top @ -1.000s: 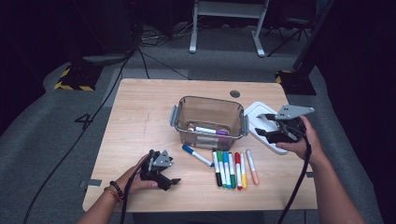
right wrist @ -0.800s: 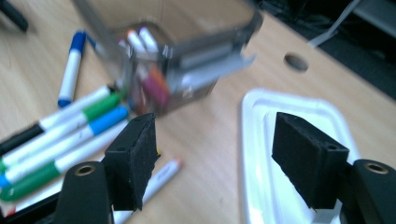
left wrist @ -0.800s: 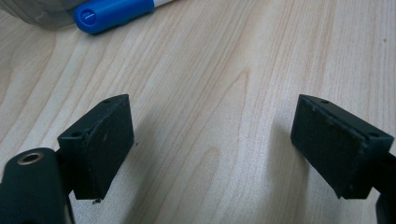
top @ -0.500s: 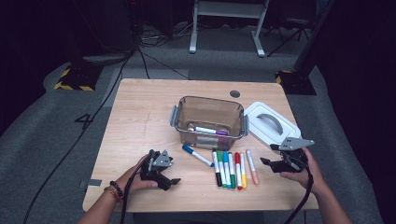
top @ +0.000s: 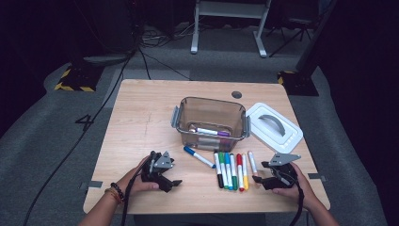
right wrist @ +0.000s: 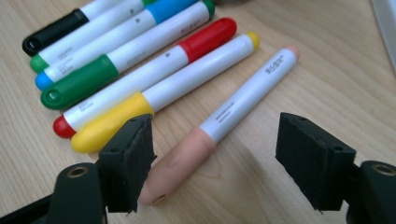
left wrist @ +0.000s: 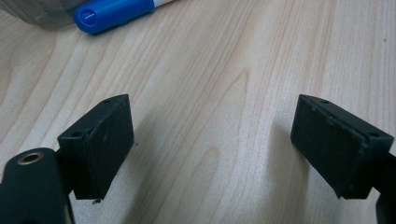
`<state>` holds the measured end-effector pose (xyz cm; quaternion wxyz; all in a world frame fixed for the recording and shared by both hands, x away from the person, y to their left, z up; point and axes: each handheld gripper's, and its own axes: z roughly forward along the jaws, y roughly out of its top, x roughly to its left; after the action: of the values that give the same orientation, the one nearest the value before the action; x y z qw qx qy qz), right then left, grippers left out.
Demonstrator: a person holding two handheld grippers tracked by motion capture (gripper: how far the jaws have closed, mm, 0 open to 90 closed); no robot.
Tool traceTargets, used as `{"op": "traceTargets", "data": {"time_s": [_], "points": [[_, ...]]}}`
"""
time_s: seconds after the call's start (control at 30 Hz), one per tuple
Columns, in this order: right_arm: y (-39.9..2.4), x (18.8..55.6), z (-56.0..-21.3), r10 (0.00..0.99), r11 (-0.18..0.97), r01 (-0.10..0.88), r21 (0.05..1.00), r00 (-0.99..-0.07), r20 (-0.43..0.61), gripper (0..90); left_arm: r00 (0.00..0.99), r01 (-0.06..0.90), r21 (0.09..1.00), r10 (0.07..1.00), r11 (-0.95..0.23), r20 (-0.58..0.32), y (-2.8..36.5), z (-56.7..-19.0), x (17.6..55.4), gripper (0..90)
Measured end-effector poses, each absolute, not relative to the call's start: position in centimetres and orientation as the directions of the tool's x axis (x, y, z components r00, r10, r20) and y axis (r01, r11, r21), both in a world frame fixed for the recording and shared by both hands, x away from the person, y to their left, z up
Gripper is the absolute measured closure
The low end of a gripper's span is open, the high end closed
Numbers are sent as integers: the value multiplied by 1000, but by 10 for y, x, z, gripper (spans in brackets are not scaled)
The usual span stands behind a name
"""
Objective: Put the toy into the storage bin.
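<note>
Right gripper [right wrist: 219, 140]: jaws apart, straddling cap end of peach marker [right wrist: 233, 107], not clamped. Marker flat on bench [top: 141, 122], long axis running away from jaws, up and to right; outermost of row [right wrist: 121, 60]. Right hand nearer.
Left gripper [left wrist: 210, 135]: jaws apart, empty, over bare bench.
Box [top: 214, 100] beyond row, open: holds purple marker [top: 214, 132]. Lid [top: 274, 127] beside box.
</note>
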<state>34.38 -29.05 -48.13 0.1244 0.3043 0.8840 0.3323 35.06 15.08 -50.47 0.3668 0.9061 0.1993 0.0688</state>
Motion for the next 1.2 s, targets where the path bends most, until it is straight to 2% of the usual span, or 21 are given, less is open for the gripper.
{"op": "traceTargets", "data": {"time_s": [0.33, 0.57, 0.8, 0.97, 1.2], "points": [[-312, 355, -489, 713, 524, 536, 662, -701, 3, 542, 911, 311, 692, 412, -651, -22, 151, -505, 351, 137], [-319, 361, -490, 717, 522, 524, 673, -697, -13, 740, 911, 310, 692, 411, -652, -21, 151, -505, 351, 137], [-322, 364, -490, 735, 523, 515, 679, -676, -54, 754, 912, 309, 691, 410, -653, -20, 151, -505, 351, 137], [-328, 363, -486, 735, 485, 513, 708, -678, -12, 755, 912, 309, 691, 410, -654, -20, 151, -505, 351, 137], [-333, 360, -475, 737, 465, 484, 741, -676, -20, 754, 911, 310, 692, 411, -652, -21, 151, -505, 351, 136]]}}
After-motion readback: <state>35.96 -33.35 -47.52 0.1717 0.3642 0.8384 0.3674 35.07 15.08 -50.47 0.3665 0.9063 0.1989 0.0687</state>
